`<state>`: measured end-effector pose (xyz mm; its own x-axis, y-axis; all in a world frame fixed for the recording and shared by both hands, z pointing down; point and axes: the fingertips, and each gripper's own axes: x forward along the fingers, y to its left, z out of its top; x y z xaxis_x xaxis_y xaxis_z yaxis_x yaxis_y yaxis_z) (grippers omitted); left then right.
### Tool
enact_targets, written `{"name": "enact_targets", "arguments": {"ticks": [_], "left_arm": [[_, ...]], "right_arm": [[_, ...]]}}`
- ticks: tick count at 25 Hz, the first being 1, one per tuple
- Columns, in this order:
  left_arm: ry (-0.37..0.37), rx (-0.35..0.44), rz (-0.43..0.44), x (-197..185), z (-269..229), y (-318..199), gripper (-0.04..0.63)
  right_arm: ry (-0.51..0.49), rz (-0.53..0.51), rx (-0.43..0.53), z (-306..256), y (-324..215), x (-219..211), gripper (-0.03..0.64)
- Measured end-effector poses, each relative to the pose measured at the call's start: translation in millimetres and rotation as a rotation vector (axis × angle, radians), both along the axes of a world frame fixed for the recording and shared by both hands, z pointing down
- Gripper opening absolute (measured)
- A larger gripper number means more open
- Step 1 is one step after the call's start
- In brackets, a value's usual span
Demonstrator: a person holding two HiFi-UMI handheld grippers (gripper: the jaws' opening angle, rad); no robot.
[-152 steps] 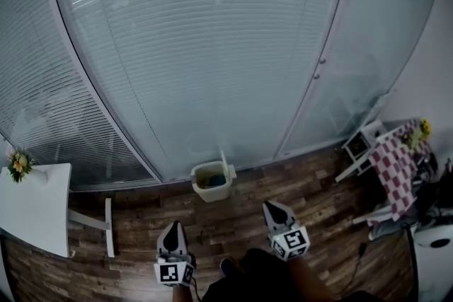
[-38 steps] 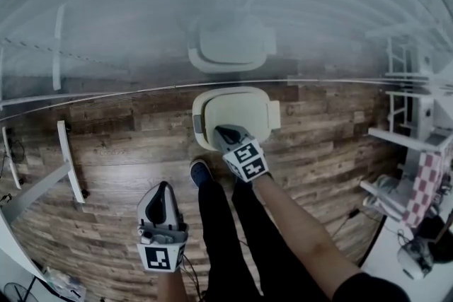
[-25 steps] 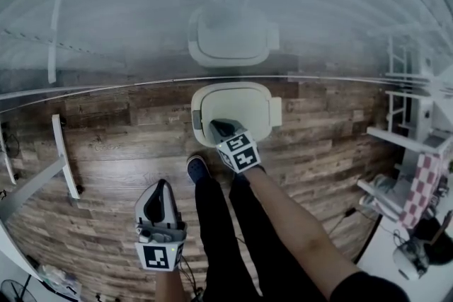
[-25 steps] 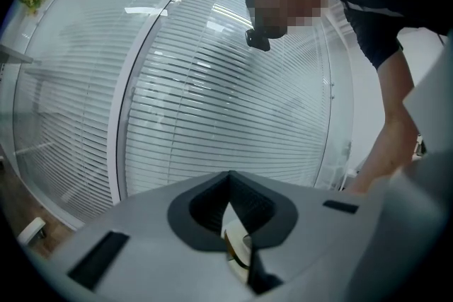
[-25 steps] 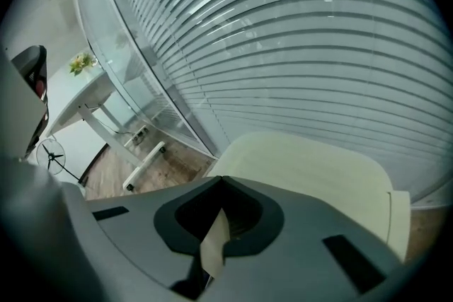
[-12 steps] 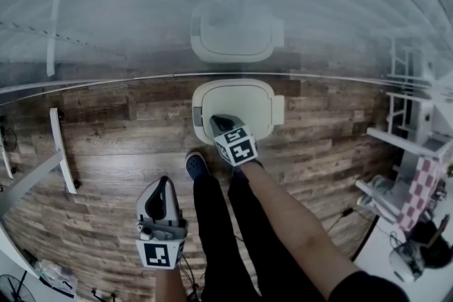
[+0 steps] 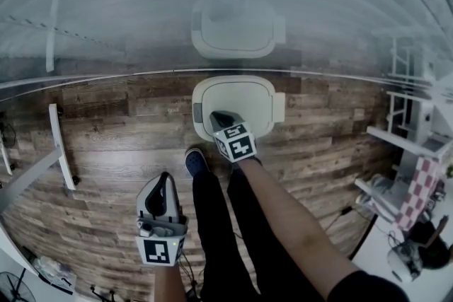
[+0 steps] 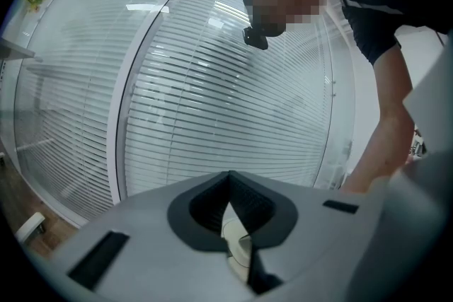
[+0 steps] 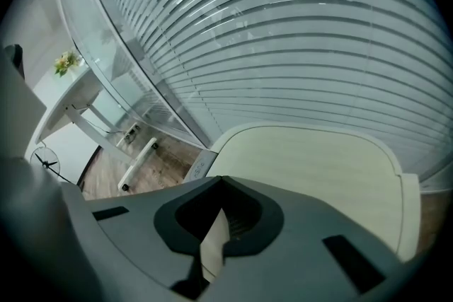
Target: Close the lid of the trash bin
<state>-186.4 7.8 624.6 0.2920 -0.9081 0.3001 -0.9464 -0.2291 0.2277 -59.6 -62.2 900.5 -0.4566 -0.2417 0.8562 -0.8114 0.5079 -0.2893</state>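
The cream trash bin (image 7: 241,104) stands on the wood floor against the glass wall, its lid (image 9: 311,166) lying flat and down. My right gripper (image 7: 219,117) is shut with nothing in it and hangs over the lid's near left part; I cannot tell whether it touches. In the right gripper view the shut tips (image 9: 221,182) point across the lid towards the blinds. My left gripper (image 7: 164,182) is shut and empty, held low at the left, well away from the bin. In the left gripper view its tips (image 8: 228,176) aim up at the blinds.
A glass wall with blinds (image 7: 141,32) rises just behind the bin and mirrors it. A white table leg (image 7: 60,145) lies on the floor at the left. A white shelf (image 7: 417,145) and a checkered cloth (image 7: 425,184) are at the right. The person's shoe (image 7: 195,160) is near the bin.
Six seconds ago the bin was far off with its lid up; now I am over it and the lid is down. In the last second the right gripper has barely shifted.
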Motion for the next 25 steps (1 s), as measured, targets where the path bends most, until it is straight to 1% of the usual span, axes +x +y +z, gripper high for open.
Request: {"name": "enact_targets", "arguments": {"ticks": [3,6,9,11,18,21,25], "left_arm": [[-0.002,-0.006,-0.001,-1.8,1.6,0.3,0.005],[0.000,-0.005,-0.005,-2.9,0.9,-0.2,0.005],[-0.001,-0.003,-0.005,-2.3,0.9,-0.7,0.005],[0.001,-0.005,-0.006,-1.8,1.2,-0.3,0.006],[-0.001,-0.007,-0.014,-1.2,-2.1,-1.0,0.005],[-0.004,0.006,-0.018,2.3,-9.9,-5.0,0.005],[-0.009,0.021,-0.012,10.9,-19.5,-6.9,0.005]], "right_arm": [[-0.015,0.021,-0.018,-1.0,0.1,-0.8,0.003],[-0.021,0.017,-0.017,-1.4,0.2,-1.5,0.003],[-0.048,0.047,-0.032,-1.7,-0.9,0.1,0.003],[-0.060,0.059,-0.021,-5.2,-2.6,4.5,0.003],[-0.118,0.059,0.107,-50.0,-3.3,40.0,0.003],[-0.140,0.077,0.145,-73.6,2.7,61.5,0.003],[-0.180,0.117,0.240,-117.1,5.0,88.5,0.003]]}}
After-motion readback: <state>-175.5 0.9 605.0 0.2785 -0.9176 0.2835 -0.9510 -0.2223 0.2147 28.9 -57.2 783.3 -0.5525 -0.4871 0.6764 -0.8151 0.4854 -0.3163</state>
